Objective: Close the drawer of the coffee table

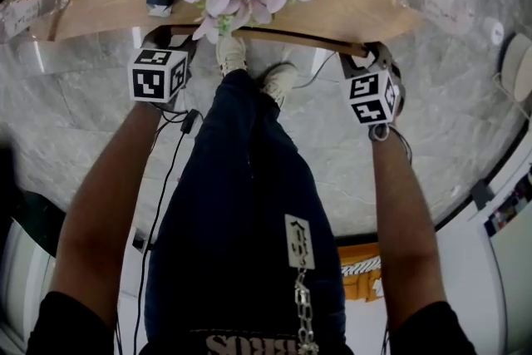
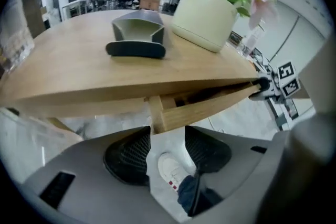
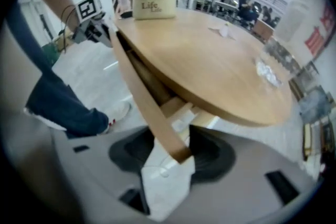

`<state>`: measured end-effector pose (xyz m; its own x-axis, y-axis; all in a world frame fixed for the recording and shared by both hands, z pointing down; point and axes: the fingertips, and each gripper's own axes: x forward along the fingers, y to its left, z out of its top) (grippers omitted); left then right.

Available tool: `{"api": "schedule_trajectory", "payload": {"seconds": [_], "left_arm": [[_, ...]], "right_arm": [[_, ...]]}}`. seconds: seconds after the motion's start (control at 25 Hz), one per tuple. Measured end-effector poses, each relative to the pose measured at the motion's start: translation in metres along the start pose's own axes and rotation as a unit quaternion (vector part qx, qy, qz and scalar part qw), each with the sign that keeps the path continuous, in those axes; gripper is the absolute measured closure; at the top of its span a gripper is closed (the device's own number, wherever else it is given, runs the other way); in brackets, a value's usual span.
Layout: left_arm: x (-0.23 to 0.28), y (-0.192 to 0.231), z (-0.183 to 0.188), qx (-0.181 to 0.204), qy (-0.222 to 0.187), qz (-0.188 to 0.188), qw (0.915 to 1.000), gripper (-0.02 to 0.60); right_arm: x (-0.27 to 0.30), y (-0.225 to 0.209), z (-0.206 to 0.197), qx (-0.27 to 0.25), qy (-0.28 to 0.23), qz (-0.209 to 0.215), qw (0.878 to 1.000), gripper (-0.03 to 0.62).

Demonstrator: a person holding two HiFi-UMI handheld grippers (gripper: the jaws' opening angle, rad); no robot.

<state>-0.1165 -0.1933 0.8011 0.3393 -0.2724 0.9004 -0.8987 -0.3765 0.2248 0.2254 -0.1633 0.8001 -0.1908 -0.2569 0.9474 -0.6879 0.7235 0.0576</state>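
Drawer front (image 3: 142, 92): stiff wood, prob. light, should slide w/ even push at both ends. Left gripper (image 2: 167, 136) & right gripper (image 3: 176, 150): jaws apart at its ends, nothing clamped.

The cream flower pot (image 3: 154, 4) reads "Life" (twice, stacked).
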Motion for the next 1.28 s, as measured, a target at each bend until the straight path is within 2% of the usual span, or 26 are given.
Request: {"api": "schedule_trajectory", "payload": {"seconds": [0.08,0.2,0.32,0.4,0.52,0.68,0.84,0.96,1.04,1.16,1.28], "left_arm": [[-0.007,0.004,0.001,-0.031,-0.013,0.009,0.9994,0.359],[-0.034,0.003,0.006,-0.055,-0.036,0.023,0.9976,0.370],[-0.075,-0.001,0.029,-0.046,-0.081,0.033,0.9951,0.419],[-0.114,-0.012,0.052,-0.032,-0.124,0.033,0.9913,0.472],[-0.182,-0.041,0.099,0.005,-0.194,0.026,0.9807,0.543],[-0.280,-0.082,0.173,0.054,-0.282,0.025,0.9576,0.561],[-0.380,-0.118,0.233,0.062,-0.359,0.028,0.9310,0.561],[-0.446,-0.154,0.271,0.080,-0.414,0.019,0.9064,0.561],[-0.483,-0.172,0.286,0.100,-0.443,0.018,0.8909,0.561],[-0.523,-0.194,0.291,0.129,-0.470,0.023,0.8728,0.561],[-0.554,-0.212,0.294,0.147,-0.484,0.032,0.8620,0.561]], "right_arm": [[-0.006,-0.005,-0.002,0.041,0.002,-0.012,0.999,0.378],[-0.033,-0.010,-0.003,0.057,-0.001,-0.034,0.998,0.378],[-0.073,-0.019,0.012,0.057,-0.030,-0.056,0.996,0.378],[-0.114,-0.022,0.031,0.063,-0.067,-0.073,0.993,0.384],[-0.191,-0.034,0.071,0.094,-0.150,-0.103,0.979,0.522],[-0.292,-0.039,0.130,0.147,-0.263,-0.102,0.948,0.555],[-0.390,-0.028,0.181,0.173,-0.341,-0.085,0.920,0.559],[-0.461,-0.030,0.217,0.171,-0.409,-0.080,0.893,0.559],[-0.496,-0.026,0.237,0.161,-0.439,-0.077,0.881,0.560],[-0.534,-0.013,0.258,0.134,-0.473,-0.075,0.868,0.560],[-0.564,-0.002,0.265,0.120,-0.486,-0.073,0.863,0.560]]}}
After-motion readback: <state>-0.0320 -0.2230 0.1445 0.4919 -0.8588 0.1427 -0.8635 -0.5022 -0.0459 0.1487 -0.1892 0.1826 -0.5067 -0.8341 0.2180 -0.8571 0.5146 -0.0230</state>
